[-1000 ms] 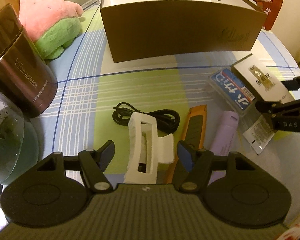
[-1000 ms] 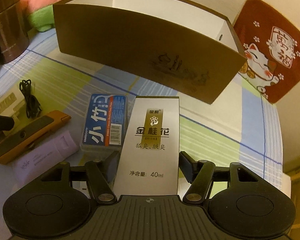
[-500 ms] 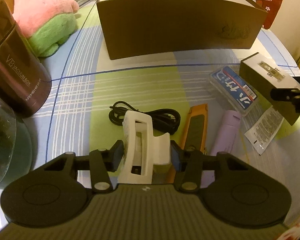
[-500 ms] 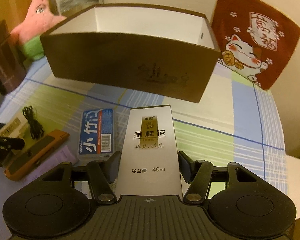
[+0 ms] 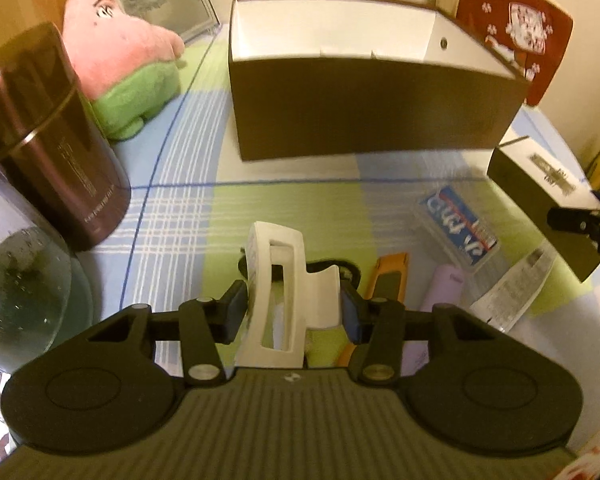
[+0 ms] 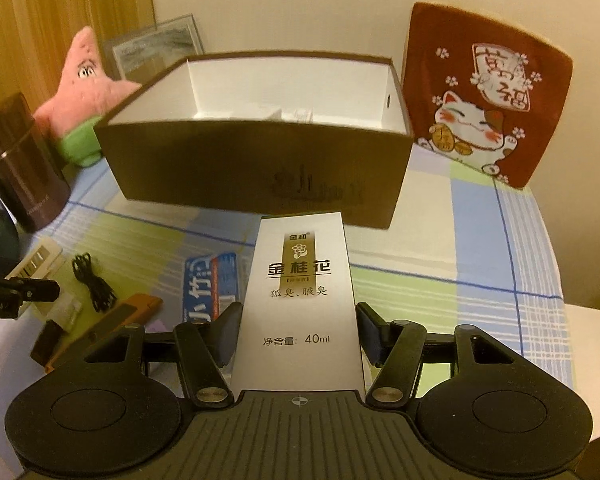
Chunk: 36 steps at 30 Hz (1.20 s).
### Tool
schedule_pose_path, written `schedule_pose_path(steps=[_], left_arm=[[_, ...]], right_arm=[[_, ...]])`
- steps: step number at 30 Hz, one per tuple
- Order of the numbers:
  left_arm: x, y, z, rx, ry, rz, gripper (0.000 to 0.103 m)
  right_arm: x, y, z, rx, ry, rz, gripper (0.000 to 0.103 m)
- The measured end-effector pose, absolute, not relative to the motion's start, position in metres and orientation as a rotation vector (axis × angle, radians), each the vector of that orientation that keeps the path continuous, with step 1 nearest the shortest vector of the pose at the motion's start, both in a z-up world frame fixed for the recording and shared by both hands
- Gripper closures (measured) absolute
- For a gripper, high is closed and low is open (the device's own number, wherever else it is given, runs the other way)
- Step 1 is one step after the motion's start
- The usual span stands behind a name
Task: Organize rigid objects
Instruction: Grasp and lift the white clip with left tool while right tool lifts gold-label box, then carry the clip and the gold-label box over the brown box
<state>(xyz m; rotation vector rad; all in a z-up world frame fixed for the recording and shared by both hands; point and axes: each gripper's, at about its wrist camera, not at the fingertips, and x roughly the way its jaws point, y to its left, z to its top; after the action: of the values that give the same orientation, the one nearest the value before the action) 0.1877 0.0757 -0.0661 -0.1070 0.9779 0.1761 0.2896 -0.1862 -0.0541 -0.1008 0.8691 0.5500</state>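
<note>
My left gripper is shut on a white hair claw clip, lifted off the checked tablecloth. My right gripper is shut on a tall white carton with gold print, raised and pointing at the open brown storage box. That carton also shows at the right edge of the left wrist view, above the table. The storage box stands at the back of the table, with a white inside and some small items low within. On the cloth lie a blue-labelled clear case, an orange utility knife and a lilac tube.
A dark brown vacuum canister and a glass jar stand at the left. A pink and green star plush sits behind them. A red lucky-cat cushion leans at the back right. A coiled black cable and a paper leaflet lie on the cloth.
My left gripper closed on the white clip and lifted it. My right gripper lifted the white carton off the cloth and tilted up toward the brown box.
</note>
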Motion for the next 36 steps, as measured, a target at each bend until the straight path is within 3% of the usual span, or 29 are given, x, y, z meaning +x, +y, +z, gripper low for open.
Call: schedule_pose_path(steps=[18,36], left_arm=[[0.241,0.081,-0.002,-0.116,0.815,0.164,0.059],[0.362,0.106,0.018,-0.085,0.778,0.153,0.059]], right_arm=[[0.321,-0.189,0.005,-0.012,0.718,0.552,0.046],[0.431,-0.153,0.016,0.040,0.671,0.490,0.046]])
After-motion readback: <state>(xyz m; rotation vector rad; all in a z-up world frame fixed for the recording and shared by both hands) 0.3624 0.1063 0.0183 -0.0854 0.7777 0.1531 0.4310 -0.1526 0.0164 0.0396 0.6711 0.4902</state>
